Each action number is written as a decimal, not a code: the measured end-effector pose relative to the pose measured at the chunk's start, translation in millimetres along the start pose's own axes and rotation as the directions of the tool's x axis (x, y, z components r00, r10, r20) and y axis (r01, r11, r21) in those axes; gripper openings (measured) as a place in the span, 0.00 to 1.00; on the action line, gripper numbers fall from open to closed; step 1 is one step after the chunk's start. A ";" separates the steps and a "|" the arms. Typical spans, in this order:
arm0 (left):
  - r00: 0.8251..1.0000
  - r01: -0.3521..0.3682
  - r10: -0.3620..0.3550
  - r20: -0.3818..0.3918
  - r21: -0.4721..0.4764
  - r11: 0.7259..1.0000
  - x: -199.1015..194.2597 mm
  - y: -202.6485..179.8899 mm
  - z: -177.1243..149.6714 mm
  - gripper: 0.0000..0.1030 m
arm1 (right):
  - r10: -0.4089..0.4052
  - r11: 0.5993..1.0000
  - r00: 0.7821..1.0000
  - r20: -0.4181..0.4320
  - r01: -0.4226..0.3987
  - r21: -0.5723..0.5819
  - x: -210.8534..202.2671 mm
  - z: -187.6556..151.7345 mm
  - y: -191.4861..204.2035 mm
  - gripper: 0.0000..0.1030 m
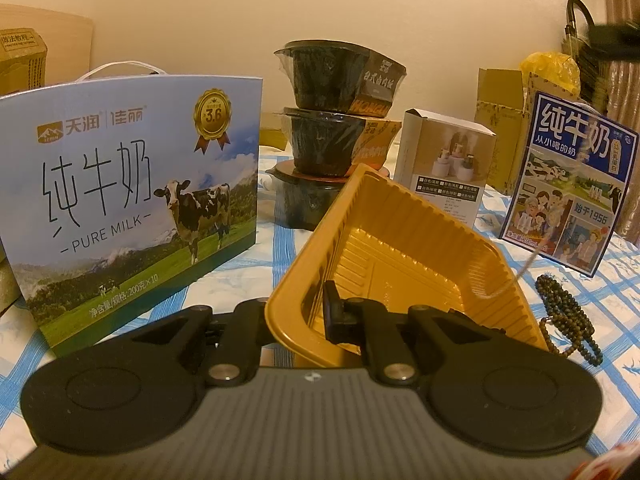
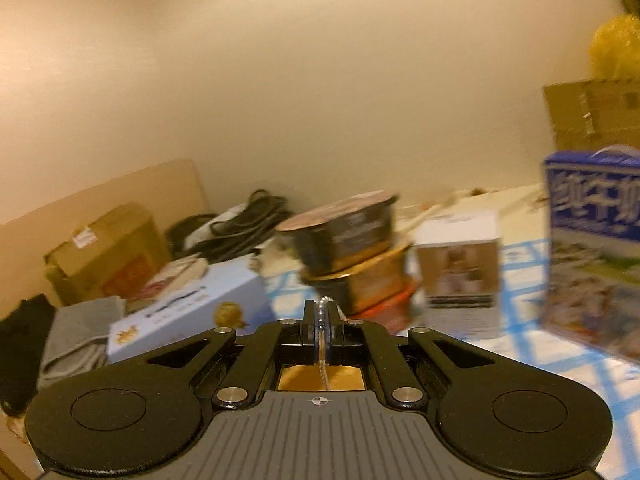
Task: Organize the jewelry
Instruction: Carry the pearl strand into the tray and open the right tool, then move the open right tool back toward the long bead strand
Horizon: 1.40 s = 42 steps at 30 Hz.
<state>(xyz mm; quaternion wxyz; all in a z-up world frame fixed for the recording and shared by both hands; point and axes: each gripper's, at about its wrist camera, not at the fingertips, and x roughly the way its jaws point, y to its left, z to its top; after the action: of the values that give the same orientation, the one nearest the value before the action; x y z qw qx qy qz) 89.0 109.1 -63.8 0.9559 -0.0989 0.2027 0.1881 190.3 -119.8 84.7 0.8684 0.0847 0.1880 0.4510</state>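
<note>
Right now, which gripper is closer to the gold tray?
Left. The left gripper is clamped on the gold tray's near rim, holding it tilted. The right gripper is above it, pinching a clear bead strand that dangles into it.

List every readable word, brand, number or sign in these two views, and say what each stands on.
"天润 佳丽", "3.6", "纯牛奶", "PURE MILK", "200克×10": milk carton.
"纯牛奶", "始于1956": blue carton.
"HONGLI", partly hidden: top bowl.
White box: print too small.
Brown box: label too small.
Right wrist view: all print blurred.
</note>
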 end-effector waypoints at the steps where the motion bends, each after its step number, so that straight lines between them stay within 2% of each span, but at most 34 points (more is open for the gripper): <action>1: 1.000 0.001 -0.001 0.000 -0.001 1.000 0.0 0.0 0.3 0.11 | 0.023 1.000 1.000 -0.002 -0.023 0.010 9.4 -0.7 3.9 0.03; 6: 1.000 0.004 -0.004 0.001 -0.003 1.000 -0.1 0.9 0.1 0.11 | 0.119 0.992 0.993 0.016 -0.120 0.048 39.1 -7.2 17.0 0.03; 8: 1.000 0.005 -0.005 -0.001 -0.007 1.000 0.2 1.5 0.1 0.11 | 0.127 0.989 0.992 -0.014 -0.126 0.074 49.5 -15.3 12.9 0.03; 12: 1.000 0.011 -0.011 0.001 -0.013 1.000 0.0 2.8 0.9 0.11 | 0.085 0.991 0.986 -0.142 -0.069 0.115 71.2 -49.9 -4.5 0.03; 18: 1.000 0.011 -0.011 -0.001 -0.018 1.000 1.0 3.6 1.0 0.11 | 0.021 0.985 0.960 -0.281 0.028 0.169 86.6 -100.4 -36.2 0.03; 22: 1.000 0.010 -0.010 -0.002 -0.018 1.000 1.2 3.7 0.9 0.11 | -0.019 0.984 0.945 -0.326 0.076 0.162 93.8 -117.2 -45.9 0.03; 28: 1.000 0.010 -0.010 -0.002 -0.019 1.000 1.2 3.6 1.0 0.11 | -0.069 0.984 0.935 -0.348 0.120 0.129 95.7 -122.4 -46.3 0.04; 30: 1.000 0.009 -0.009 -0.002 -0.017 1.000 1.3 3.7 1.0 0.11 | -0.086 0.986 0.932 -0.352 0.130 0.104 95.5 -124.6 -44.4 0.09; 31: 1.000 0.009 -0.010 -0.003 -0.020 1.000 1.3 3.7 1.0 0.11 | -0.092 0.986 0.932 -0.351 0.135 0.099 93.8 -125.3 -43.5 0.17; 32: 1.000 0.009 -0.009 -0.003 -0.020 1.000 1.4 3.9 0.9 0.11 | -0.098 0.985 0.931 -0.351 0.142 0.101 91.2 -126.2 -43.8 0.31; 34: 1.000 0.008 -0.008 -0.003 -0.019 1.000 1.8 4.1 0.7 0.11 | -0.115 0.980 0.934 -0.338 0.162 0.114 82.7 -129.0 -45.9 0.43; 42: 1.000 0.007 -0.007 -0.003 -0.013 1.000 2.0 4.3 -0.5 0.11 | -0.198 0.954 0.932 -0.303 0.254 0.159 39.3 -140.2 -63.4 0.45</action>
<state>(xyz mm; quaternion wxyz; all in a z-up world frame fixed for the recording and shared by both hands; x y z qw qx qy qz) 88.8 113.5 -65.6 0.9555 -0.1060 0.2028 0.1860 202.0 -127.6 -73.4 0.8661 0.0817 0.3625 0.3343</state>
